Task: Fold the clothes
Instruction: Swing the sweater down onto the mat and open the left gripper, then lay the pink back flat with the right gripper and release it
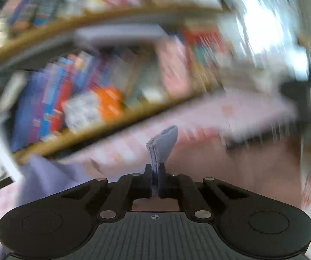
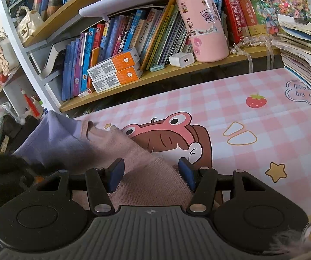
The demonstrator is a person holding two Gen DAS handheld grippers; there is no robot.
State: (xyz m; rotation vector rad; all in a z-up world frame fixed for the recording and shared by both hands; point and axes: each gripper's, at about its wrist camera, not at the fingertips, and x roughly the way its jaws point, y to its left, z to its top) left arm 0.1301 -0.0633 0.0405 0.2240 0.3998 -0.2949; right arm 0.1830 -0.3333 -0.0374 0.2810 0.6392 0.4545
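Observation:
In the blurred left wrist view, my left gripper (image 1: 154, 169) is shut on a folded edge of lavender cloth (image 1: 163, 143) that sticks up past the fingertips. More of the lavender garment (image 1: 45, 177) hangs or lies at the lower left. In the right wrist view, a knit garment lies on the pink checked table cover (image 2: 253, 119), with a lavender part (image 2: 53, 138) at the left and a dusty pink part (image 2: 155, 184) nearer me. My right gripper (image 2: 151, 169) stands open over the pink part, blue pads on either side of the fabric.
Behind the table runs a wooden shelf with upright books, two orange and white boxes (image 2: 116, 71), a white charger (image 2: 181, 59) and a pink cup (image 2: 203, 26). A stack of papers and books (image 2: 307, 49) sits on the table's right side. Clutter fills the far left.

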